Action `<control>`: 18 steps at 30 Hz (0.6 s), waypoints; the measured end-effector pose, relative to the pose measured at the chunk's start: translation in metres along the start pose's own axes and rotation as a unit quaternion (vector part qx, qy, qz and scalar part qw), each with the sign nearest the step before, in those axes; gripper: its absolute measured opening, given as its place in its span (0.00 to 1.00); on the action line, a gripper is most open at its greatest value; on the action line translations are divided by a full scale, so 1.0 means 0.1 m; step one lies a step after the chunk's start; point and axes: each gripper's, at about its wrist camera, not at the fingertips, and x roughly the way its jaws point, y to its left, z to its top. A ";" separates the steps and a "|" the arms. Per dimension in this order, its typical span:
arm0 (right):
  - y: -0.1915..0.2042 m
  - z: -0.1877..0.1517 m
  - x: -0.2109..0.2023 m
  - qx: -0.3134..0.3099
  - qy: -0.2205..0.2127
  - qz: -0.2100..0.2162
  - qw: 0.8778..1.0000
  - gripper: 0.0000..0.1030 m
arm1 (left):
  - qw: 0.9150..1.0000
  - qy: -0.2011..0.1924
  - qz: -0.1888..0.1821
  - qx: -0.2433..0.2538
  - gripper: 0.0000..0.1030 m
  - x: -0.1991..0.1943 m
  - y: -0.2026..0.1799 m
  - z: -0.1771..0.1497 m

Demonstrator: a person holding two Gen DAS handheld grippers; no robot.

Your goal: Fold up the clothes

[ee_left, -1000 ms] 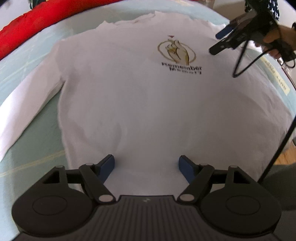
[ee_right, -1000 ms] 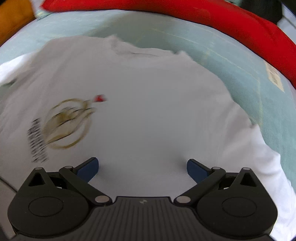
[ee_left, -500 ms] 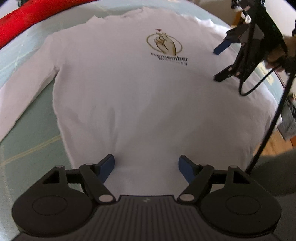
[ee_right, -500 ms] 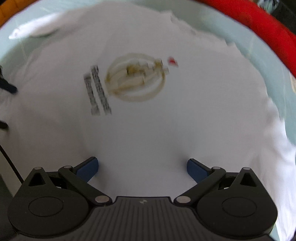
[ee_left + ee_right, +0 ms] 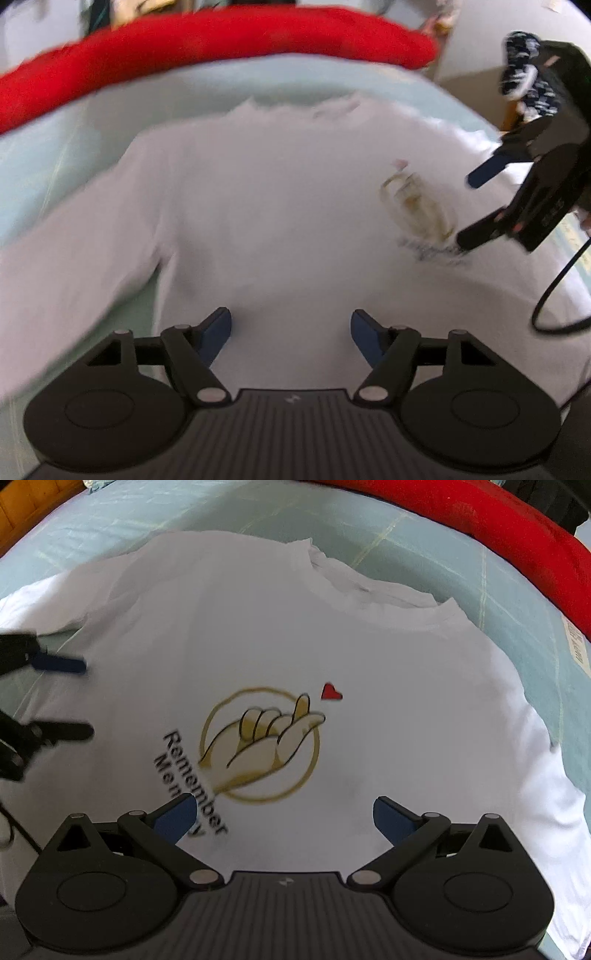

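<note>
White cotton fills most of both views: a long-sleeved shirt [image 5: 369,672] lies face up and spread flat on a pale green bed sheet [image 5: 424,550] with thin yellow check lines. In the right wrist view its neckline sits toward the upper centre of the frame, and the chest print [image 5: 258,744], a gold ring around a hand with a small red heart above it and the words "Remember" and a second, partly hidden line below, lies in the middle, turned at a slant. A red blanket [image 5: 517,535] runs along the upper right edge of that frame, beyond the sheet.

The right gripper [image 5: 282,818] hangs over the shirt at the lower centre of its own view, its blue-padded jaws wide apart with nothing between them; the left pad overlaps the end of the printed text. In the left wrist view the same gripper shows at the right edge, jaws spread, just above the blurred print.

The left gripper [image 5: 291,334] is at the lower centre of its own view, jaws likewise wide apart and empty, over the shirt's lower body. One sleeve [image 5: 74,266] stretches toward the lower left of that frame. The left wrist view is blurred. In the right wrist view the left gripper's fingertips [image 5: 61,664] enter from the left edge, spread over the shirt.
</note>
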 end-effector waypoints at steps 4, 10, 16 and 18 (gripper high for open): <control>-0.14 -0.09 0.14 0.022 0.026 0.009 0.999 1.00 | 1.000 0.023 0.009 -0.007 0.69 -0.11 0.06 -0.14; -0.21 -0.14 0.13 0.035 0.021 0.014 0.999 1.00 | 0.998 -0.002 0.060 -0.026 0.61 -0.29 0.42 0.19; -0.22 -0.12 0.15 0.039 0.021 0.012 0.999 1.00 | 0.990 -0.060 0.121 -0.025 0.42 -0.14 1.04 0.67; -0.23 -0.10 0.14 0.039 0.024 0.013 0.999 1.00 | 0.989 -0.059 0.134 -0.011 0.37 -0.03 1.19 0.79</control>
